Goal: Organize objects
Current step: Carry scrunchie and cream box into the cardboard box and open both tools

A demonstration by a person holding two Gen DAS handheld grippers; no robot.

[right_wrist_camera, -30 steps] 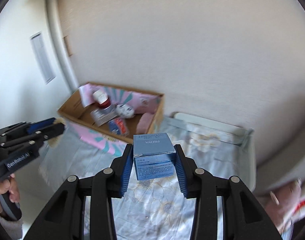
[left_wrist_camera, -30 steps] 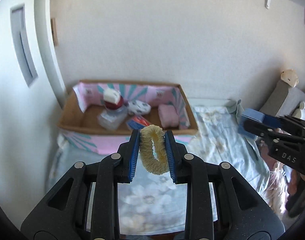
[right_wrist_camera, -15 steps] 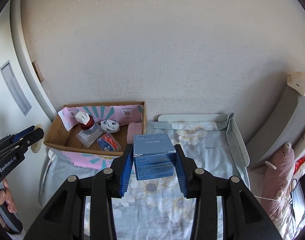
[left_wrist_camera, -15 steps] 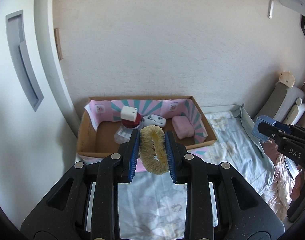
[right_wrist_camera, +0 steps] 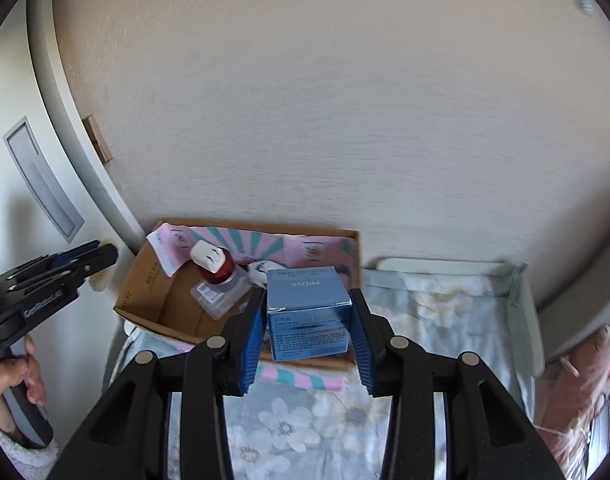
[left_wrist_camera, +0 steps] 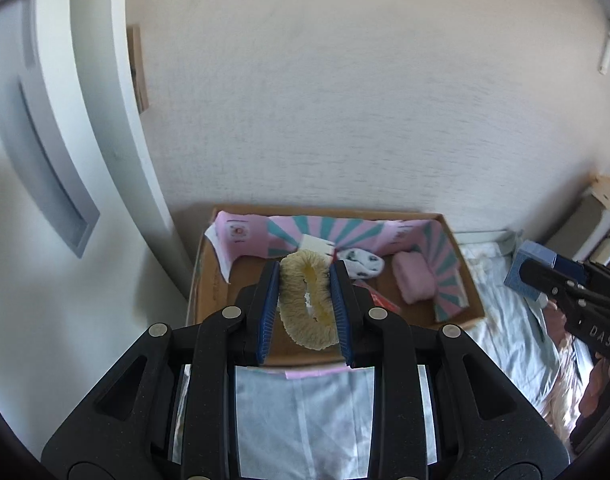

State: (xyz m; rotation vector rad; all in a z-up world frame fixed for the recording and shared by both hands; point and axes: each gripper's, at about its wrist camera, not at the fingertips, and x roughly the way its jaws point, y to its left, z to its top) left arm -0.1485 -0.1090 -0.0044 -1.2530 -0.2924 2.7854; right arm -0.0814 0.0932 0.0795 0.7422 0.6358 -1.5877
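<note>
Against the wall, at the head of the flowered bedspread (right_wrist_camera: 289,420), stood one cardboard box (left_wrist_camera: 209,280), open-topped, lined with pink and teal paper; contents noted: a red-capped bottle (right_wrist_camera: 217,280) with a white block on top, a patterned white pouch (left_wrist_camera: 361,261), a pink folded cloth (left_wrist_camera: 415,282), a red packet, part hidden. Left gripper (left_wrist_camera: 305,300): jaws clenched on a cream fluffy scrunchie (left_wrist_camera: 305,300), held upright above the box's near half. Right gripper (right_wrist_camera: 309,320): jaws grasping a blue carton (right_wrist_camera: 309,308) marked PROYA, poised over the box's right near edge; whether it touched the rim could not be told. Step in hand, as judged: both items carried to the box for depositing; neither yet released. Next move would call for lowering each into a bare patch of box floor, clear of the bottle and cloth, then loosening the jaws; the carton wanted the wider gap.
</note>
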